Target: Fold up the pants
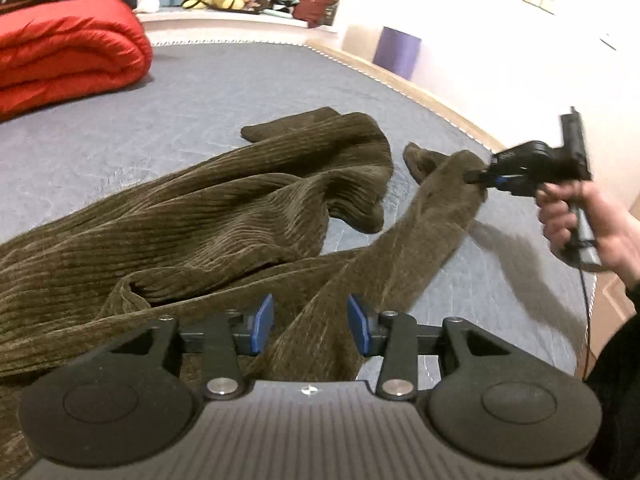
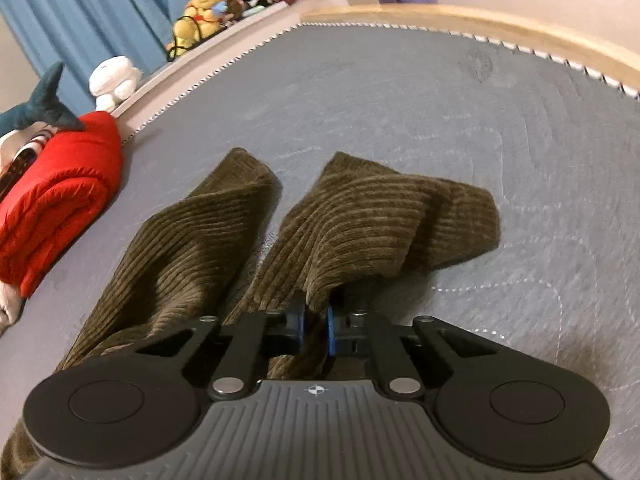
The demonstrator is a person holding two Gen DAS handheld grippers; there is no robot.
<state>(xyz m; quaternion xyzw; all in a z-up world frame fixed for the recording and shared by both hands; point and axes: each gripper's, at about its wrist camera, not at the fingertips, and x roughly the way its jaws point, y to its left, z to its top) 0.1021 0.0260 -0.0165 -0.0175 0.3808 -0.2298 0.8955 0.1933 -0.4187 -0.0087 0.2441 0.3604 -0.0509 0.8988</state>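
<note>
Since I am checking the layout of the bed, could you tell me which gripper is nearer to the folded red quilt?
Left. The left gripper is over the pants with the red quilt beyond them on its left; the right gripper holds a leg end on the far side, near the opposite edge.

You are working with two matching black grippers, the left gripper (image 1: 310, 322) and the right gripper (image 2: 314, 330), each showing blue pads, round side discs, silver screws and a ribbed grey top with a small crosshair mark. Your right hand (image 1: 580, 224) is coming out of a dark sleeve (image 1: 616, 380), and a thin dark cable (image 1: 586, 312) is hanging below its handle.
</note>
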